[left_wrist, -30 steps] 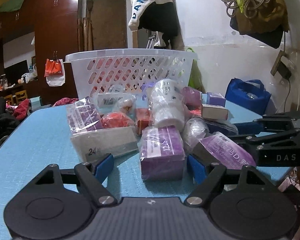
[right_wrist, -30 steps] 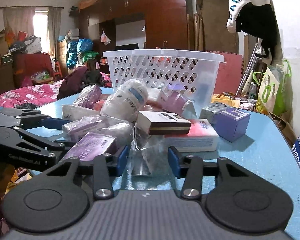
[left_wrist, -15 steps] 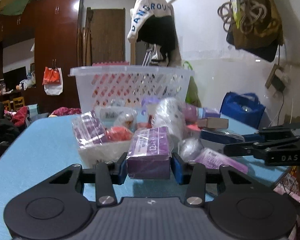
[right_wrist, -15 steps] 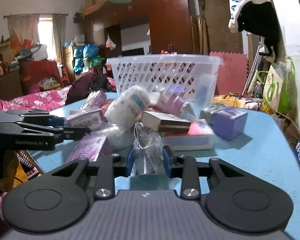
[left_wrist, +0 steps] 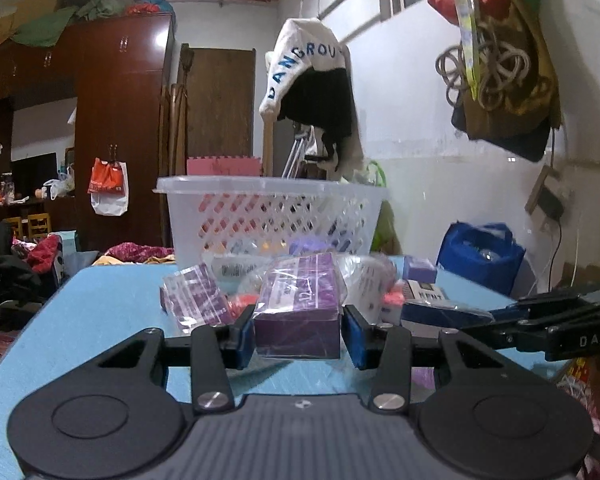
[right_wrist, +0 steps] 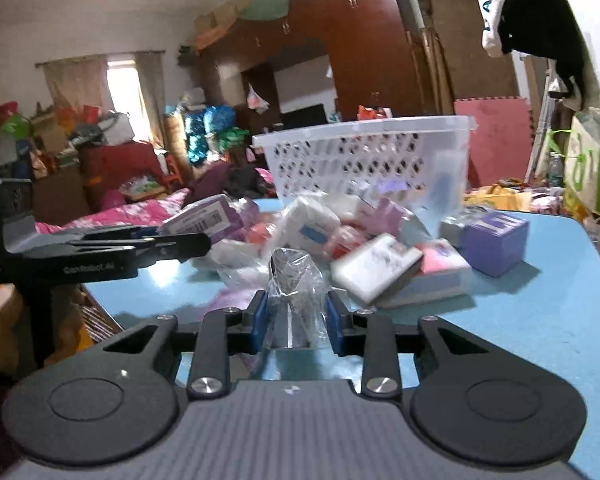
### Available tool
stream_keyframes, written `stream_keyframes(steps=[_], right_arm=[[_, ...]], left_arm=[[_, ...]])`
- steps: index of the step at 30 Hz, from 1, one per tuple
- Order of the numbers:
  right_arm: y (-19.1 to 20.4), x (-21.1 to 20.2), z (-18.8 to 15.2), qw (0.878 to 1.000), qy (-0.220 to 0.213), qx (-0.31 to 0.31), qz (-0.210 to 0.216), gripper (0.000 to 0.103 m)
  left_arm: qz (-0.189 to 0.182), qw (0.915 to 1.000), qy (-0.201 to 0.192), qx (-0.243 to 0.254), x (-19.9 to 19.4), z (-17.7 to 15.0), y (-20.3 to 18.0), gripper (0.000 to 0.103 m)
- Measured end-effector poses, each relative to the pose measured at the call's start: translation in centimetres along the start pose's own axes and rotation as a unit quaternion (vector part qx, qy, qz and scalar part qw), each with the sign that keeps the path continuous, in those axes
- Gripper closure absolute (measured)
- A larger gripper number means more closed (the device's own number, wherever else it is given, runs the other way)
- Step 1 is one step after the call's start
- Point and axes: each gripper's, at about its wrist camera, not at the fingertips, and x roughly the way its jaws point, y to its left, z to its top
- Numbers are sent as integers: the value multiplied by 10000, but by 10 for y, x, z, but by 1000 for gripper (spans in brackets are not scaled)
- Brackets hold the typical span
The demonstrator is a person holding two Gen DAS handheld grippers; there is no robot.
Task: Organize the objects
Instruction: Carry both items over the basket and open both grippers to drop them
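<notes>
My left gripper point(left_wrist: 299, 336) is shut on a purple box in a clear plastic wrap point(left_wrist: 300, 312), raised a little above the blue table point(left_wrist: 100, 312). My right gripper point(right_wrist: 297, 326) is shut on a small item in a crinkled clear bag point(right_wrist: 296, 296). Behind both lies a pile of wrapped boxes and packets point(right_wrist: 340, 240). A white perforated basket point(left_wrist: 272, 216) stands at the back of the table, also seen as the basket point(right_wrist: 364, 156) in the right wrist view. The right gripper point(left_wrist: 548, 328) shows at the right edge of the left wrist view, the left gripper point(right_wrist: 100, 248) at the left of the right wrist view.
A lilac box point(right_wrist: 494, 236) sits apart at the right of the pile. The table edge point(right_wrist: 596, 256) runs down the right side. A blue bag point(left_wrist: 480, 252) stands beyond the table. Clothes hang on the wall point(left_wrist: 312, 92).
Both grippers closed: the left on the purple wrapped box, the right on the clear bag. Both views tilted upward, and the held items came off the table a little.
</notes>
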Motion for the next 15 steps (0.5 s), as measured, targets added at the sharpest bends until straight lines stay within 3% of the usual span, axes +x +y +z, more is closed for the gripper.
stream_keyframes(steps=[6, 15], right_arm=[[-2, 10, 28, 9994, -224, 111, 249, 69], [-13, 29, 89, 9985, -503, -5, -228, 69]], left_arm=[[-174, 9992, -79, -365, 9, 21, 17, 55], [-663, 9934, 72, -936, 46, 74, 45, 55]])
